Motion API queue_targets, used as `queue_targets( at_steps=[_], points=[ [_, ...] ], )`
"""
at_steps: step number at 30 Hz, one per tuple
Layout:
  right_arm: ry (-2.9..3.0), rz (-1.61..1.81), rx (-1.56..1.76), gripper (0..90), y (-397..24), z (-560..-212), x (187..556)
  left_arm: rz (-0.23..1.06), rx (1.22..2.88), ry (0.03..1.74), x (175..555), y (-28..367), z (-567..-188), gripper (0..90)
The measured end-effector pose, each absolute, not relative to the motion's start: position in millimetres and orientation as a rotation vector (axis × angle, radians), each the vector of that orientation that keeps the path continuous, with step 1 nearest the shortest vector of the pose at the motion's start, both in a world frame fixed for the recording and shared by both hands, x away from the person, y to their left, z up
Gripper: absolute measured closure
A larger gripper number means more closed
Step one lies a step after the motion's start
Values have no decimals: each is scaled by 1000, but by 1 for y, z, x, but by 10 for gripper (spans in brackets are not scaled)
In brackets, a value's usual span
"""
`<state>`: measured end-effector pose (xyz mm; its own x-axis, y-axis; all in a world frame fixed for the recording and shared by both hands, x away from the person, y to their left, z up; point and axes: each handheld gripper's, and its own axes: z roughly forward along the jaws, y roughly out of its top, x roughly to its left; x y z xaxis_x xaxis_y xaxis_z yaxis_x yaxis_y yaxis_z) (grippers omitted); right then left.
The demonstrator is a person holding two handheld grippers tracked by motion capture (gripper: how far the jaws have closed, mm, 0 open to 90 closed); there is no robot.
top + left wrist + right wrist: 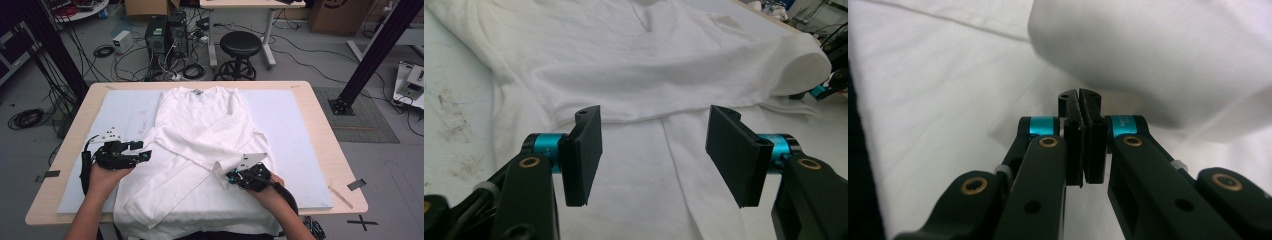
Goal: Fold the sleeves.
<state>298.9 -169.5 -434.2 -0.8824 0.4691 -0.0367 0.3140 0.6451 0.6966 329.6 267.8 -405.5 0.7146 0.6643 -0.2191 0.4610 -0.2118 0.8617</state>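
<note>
A white long-sleeved shirt (200,115) lies flat on a pale mat (295,130), collar at the far side. One sleeve (192,150) is folded across the body, and its cuff end (219,167) curls up off the cloth. My right gripper (232,176) is at that cuff, jaws pressed together on the sleeve (1158,55), which bulges just above the tips of the right gripper (1079,100). My left gripper (142,150) hovers at the shirt's left edge, its jaws wide apart, and the left gripper (654,150) holds nothing over the shirt (624,65). The raised sleeve (794,65) shows at the right.
The mat covers a wooden table (325,110), and the shirt's hem hangs over the near edge. Grey stains mark the mat (454,120) on the left. Beyond the table are a black stool (240,47), computer towers (157,32), floor cables and black frame posts (372,50).
</note>
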Motion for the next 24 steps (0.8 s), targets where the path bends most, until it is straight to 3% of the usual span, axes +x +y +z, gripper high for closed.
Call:
queue_targets(
  at_steps=[10,12,21,24],
  points=[
    [2371,1185,698,898,-245,-365,272,241,1858,875,330,267,-405,396],
    [2323,1204,724,858,-255,-359,272,240,1856,876,329,267,-405,396],
    [2331,1218,756,772,-253,-367,279,239,1870,881,331,265,-407,396],
    [2437,1199,728,734,-229,-388,286,239,1868,877,331,265,-407,396]
  ],
)
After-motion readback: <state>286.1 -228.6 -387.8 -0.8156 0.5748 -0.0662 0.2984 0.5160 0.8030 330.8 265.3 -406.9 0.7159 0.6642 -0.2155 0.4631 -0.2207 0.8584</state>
